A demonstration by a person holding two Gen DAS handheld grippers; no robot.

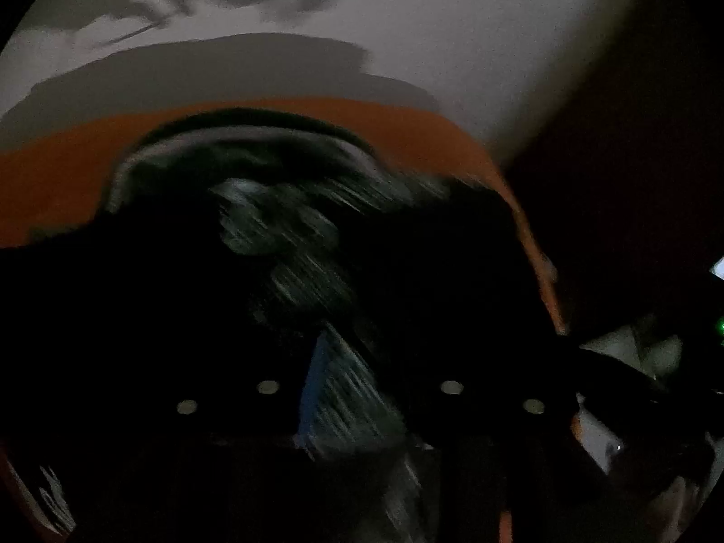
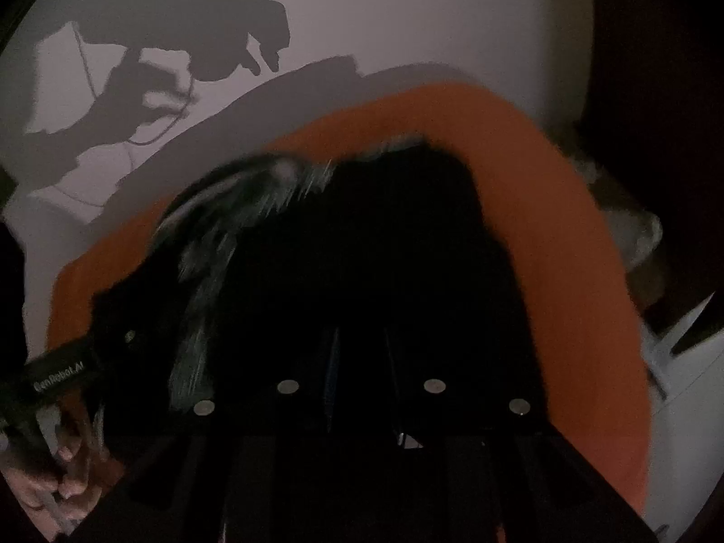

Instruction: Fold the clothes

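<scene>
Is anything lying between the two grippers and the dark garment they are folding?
Nothing visible. The dark garment fills the space just ahead of both grippers, draped over the orange cloth; the fingers are too dark to make out.

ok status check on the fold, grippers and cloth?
Left gripper: dark patterned garment between its fingers. Right gripper: too dark to tell its grip. Orange cloth spread underneath on the white table. Nothing visibly blocking; frames blurred.

Black tongs (image 2: pixel 362 362), round silver screws (image 2: pixel 288 387)
</scene>
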